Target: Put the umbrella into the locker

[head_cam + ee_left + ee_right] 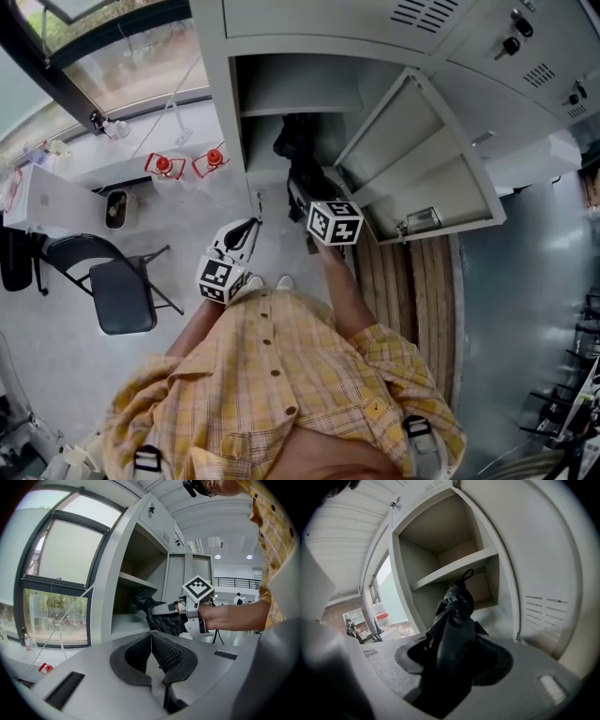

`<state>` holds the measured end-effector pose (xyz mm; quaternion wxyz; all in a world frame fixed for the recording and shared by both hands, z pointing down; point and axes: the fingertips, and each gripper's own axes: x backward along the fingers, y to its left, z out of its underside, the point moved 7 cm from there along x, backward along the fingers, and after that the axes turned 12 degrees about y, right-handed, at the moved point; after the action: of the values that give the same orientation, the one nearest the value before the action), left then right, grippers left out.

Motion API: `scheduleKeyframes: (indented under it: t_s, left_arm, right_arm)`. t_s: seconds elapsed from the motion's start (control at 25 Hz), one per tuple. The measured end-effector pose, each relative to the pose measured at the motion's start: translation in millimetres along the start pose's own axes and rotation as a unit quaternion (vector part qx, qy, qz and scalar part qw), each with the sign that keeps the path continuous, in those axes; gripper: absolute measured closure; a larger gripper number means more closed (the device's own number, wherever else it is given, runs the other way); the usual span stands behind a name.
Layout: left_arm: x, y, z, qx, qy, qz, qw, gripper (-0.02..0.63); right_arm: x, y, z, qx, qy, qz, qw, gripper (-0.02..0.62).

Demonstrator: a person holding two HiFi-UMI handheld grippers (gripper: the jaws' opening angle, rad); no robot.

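Locker [225,103] standing open, one door [422,159] swinging out rightward, one shelf [454,569] crossing inside. Sitting well apart leftward: one folding chair [117,286], two red objects [165,167]. Clamping the black umbrella [452,630], right gripper [305,197] holding its end under that shelf. Hanging nearby, jaws together, empty: left gripper [151,640].

You have no text here that you can read. The left marker cube [221,278] and right marker cube [335,222] bear only black-and-white square patterns. The bottle [381,616] has a red label, too blurred to read. The tag holder [424,219] on the locker door [422,159] is illegible.
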<state>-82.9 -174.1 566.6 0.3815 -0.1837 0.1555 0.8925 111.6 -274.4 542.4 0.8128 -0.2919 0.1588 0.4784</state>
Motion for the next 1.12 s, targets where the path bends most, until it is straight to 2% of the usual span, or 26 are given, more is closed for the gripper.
scheduleKeyframes:
  t_s: [0.72,1.12]
  left_arm:
    - [8.6,0.3,2.3,-0.009,0.006,-0.006,0.9999,0.6]
    - [2.2,1.3,-3.0,-0.011,0.002,-0.006,0.9999,0.6]
  right_arm:
    - [-31.6,-7.2,-35.6,-0.009,0.006,0.007,1.0,0.365]
    - [-47.6,-11.6,-42.4,-0.015,0.005,0.017,1.0,0.364]
